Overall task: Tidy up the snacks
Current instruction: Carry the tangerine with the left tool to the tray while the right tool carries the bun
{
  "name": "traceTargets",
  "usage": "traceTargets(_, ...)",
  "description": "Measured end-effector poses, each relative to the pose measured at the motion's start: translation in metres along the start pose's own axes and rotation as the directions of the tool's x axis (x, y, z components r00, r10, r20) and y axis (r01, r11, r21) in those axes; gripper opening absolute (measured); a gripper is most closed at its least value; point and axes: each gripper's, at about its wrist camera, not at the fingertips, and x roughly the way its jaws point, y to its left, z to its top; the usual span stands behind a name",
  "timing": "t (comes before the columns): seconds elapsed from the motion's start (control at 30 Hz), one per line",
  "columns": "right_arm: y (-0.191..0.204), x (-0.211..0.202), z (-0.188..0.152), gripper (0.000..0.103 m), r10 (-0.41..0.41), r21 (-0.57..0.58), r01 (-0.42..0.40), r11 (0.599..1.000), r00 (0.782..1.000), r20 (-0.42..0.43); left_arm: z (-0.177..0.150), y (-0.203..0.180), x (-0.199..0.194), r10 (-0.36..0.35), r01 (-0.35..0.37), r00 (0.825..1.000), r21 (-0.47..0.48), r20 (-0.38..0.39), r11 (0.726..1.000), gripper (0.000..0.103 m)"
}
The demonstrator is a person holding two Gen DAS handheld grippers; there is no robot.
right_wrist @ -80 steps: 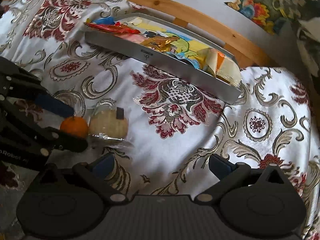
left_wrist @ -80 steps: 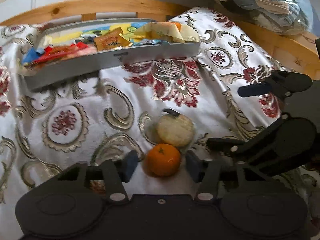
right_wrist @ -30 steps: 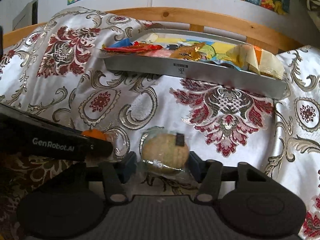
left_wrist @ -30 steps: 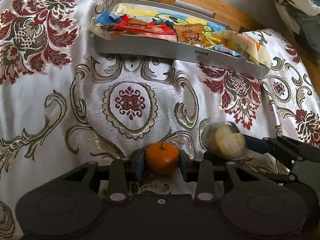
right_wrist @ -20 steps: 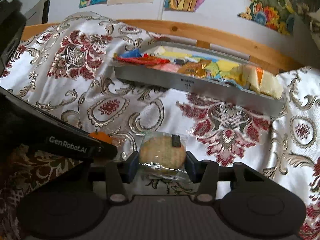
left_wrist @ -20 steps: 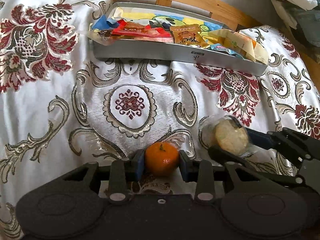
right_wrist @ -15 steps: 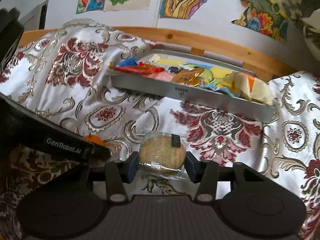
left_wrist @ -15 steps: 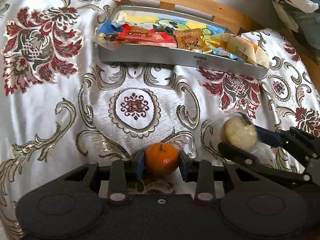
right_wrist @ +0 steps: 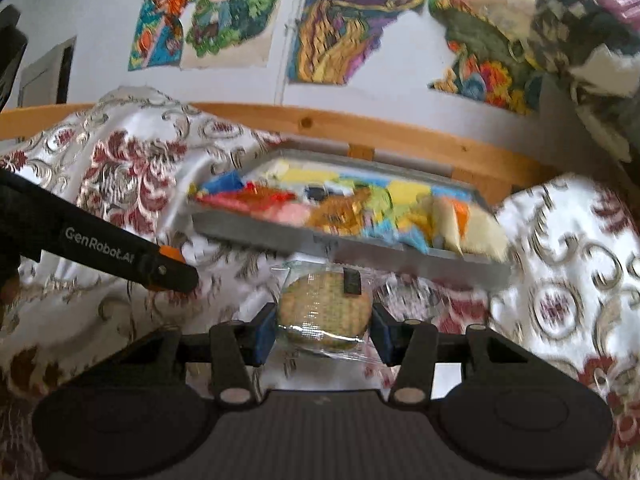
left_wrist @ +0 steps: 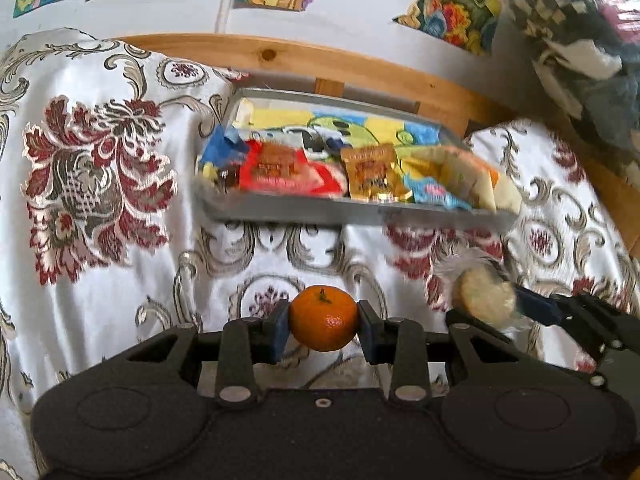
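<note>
Over on the left the bedspread (left_wrist: 100, 264) lies in white folds with big red and gold flowers; above it, the left gripper (left_wrist: 323, 326) is clamped on a small orange mandarin (left_wrist: 323, 323), a blue pad pressed to each side of the fruit, which is carried clear of the cloth with its stem turned up; from the other camera only a sliver of orange shows behind that gripper's black finger, the one lettered GenRobot.AI. Beside it to the right, the right gripper (right_wrist: 323, 330) is closed on a round cracker in a clear wrapper (right_wrist: 324, 312) — the pads squeeze the packet at its two edges, a dark label sits at its upper right, and it too hangs above the cover; in the left camera it is only a pale blur. Beyond both, the grey snack tray (left_wrist: 352, 214) rests on the bed against the wooden rail (left_wrist: 288, 56); its front wall faces the grippers, and inside lie a blue wrapper at the left end, a red packet (left_wrist: 288, 172), a golden-brown packet (left_wrist: 372, 172) near the middle, and pale yellow sachets (left_wrist: 472, 172) heaped at the right end; neither held snack is in the tray yet. Bright pixel-style pictures (right_wrist: 208, 16) hang on the white wall behind — at the far right a bundle of patterned cloth (left_wrist: 580, 40) is piled up.
</note>
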Motion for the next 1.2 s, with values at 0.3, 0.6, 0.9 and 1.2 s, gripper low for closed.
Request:
traceTargets(0.3,-0.009,0.037,0.030,0.055,-0.072,-0.080,0.091,0.993,0.974,0.214,0.081,-0.005,0.032,0.013,-0.008,0.984,-0.029,0.177,1.000,0.037)
traceTargets(0.6,-0.029,0.077,0.041,0.055,-0.103,-0.027,0.114,0.993,0.963,0.249,0.118,-0.027,0.100,0.033,-0.030,0.986,-0.019,0.166,0.999,0.037)
traceTargets(0.9,-0.050,0.107,0.042,0.055,-0.137,0.030,0.133,0.991,0.972,0.189,0.117,-0.035,0.134,0.040,-0.040,0.993,-0.006,0.113,0.999,0.037)
traceTargets(1.2,-0.048,0.125,0.039,0.058,-0.114,-0.019,0.117,0.993,0.985,0.129,0.121,-0.037,0.142,0.109,-0.110,0.993,0.018,0.039,0.994,0.037)
